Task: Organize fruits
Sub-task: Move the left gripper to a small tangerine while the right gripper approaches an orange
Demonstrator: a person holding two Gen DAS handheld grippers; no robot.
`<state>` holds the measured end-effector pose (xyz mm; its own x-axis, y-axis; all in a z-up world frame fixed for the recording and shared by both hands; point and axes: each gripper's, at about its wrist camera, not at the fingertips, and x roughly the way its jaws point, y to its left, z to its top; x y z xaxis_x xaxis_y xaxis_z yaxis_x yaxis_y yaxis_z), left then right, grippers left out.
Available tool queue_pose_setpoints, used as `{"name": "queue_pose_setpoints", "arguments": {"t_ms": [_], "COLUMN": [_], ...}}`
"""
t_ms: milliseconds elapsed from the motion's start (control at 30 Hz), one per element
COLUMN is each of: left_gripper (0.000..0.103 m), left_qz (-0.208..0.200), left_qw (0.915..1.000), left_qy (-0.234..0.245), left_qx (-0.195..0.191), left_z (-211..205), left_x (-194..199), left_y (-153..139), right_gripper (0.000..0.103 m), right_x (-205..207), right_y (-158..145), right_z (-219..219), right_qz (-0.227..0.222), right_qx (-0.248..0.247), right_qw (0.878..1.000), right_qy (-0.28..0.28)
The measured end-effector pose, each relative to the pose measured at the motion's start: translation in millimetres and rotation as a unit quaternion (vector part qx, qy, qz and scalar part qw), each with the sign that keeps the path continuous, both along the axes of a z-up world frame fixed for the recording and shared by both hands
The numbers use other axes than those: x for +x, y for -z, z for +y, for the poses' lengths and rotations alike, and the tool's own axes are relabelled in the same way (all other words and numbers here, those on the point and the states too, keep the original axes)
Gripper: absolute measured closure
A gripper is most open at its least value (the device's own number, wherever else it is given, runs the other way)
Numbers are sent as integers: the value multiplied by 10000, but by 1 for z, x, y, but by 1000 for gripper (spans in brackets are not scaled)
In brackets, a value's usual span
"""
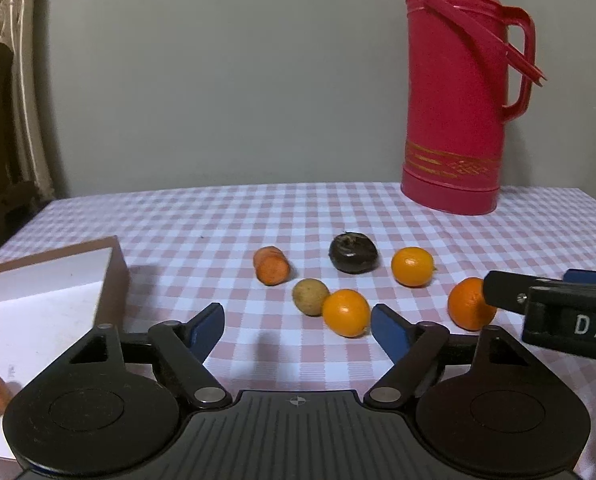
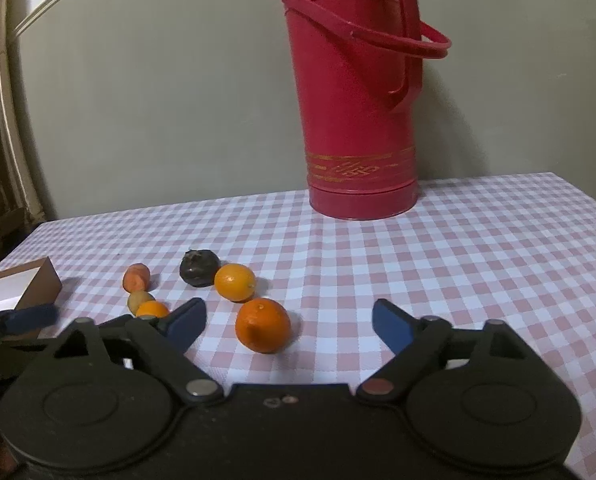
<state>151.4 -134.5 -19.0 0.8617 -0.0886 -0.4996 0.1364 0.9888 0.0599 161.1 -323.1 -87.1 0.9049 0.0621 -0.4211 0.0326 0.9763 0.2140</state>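
Your left tongs (image 1: 298, 326) and right tongs (image 2: 288, 326) stand open, empty. The mandarin (image 2: 262, 325) on the tabletop (image 2: 478, 264) just ahead is light, soft-skinned, rolls easily; grip its widest part gently.

light: dim, warm indoor, a bit murky
shadows: soft, falling right of the tangerine (image 2: 263, 325)
glare: small highlights on the red thermos (image 1: 454, 92)
edges: heavy fisheye bend, dark corners
blur: left gripper (image 2: 30, 318) smeared in the right wrist view
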Motion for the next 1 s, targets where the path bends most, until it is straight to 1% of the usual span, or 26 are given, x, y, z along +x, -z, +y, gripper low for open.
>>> {"name": "queue_pose_setpoints", "arguments": {"t_ms": [67,200,267,300,333,400,500,733,767,800,900,933,1000], "left_gripper": [27,31,39,46,50,50,50,50,54,69,69,69,69], "left_qz": [34,117,156,200,247,307,295,476,498,527,554,542,489], "left_qw": [10000,9999,9998,9997,9996,9992,9993,9981,9979,9977,9972,9972,9975], "left_qy": [24,78,81,77,72,76,86,126,125,115,94,90,80], "left_qx": [-28,-88,-104,-124,-147,-232,-214,-378,-394,-412,-486,-505,-499], "left_z": [-2,-5,-7,-7,-7,-7,-12,-17,-17,-17,-16,-15,-13], "left_x": [3,7,10,12,13,17,20,30,31,33,34,34,32], "left_y": [1,3,5,6,7,9,11,15,15,16,16,16,15], "right_gripper": [31,32,32,32,33,33,34,34,34,34,35,37,43], "right_x": [3,7,9,10,10,12,14,16,16,16,18,19,22], "right_y": [0,1,2,2,2,3,4,4,5,5,8,8,9], "right_z": [1,1,0,0,0,0,-1,-4,-6,-7,-10,-10,-9], "right_qz": [5,33,47,46,48,54,69,46,50,56,92,109,150], "right_qx": [18,46,60,55,48,54,103,210,237,256,318,321,274], "right_qw": [10000,10000,9999,9999,9999,9999,9999,9998,9997,9997,9995,9994,9995], "right_qy": [-47,-74,-90,-87,-89,-82,-86,-40,-30,-15,11,10,-12]}}
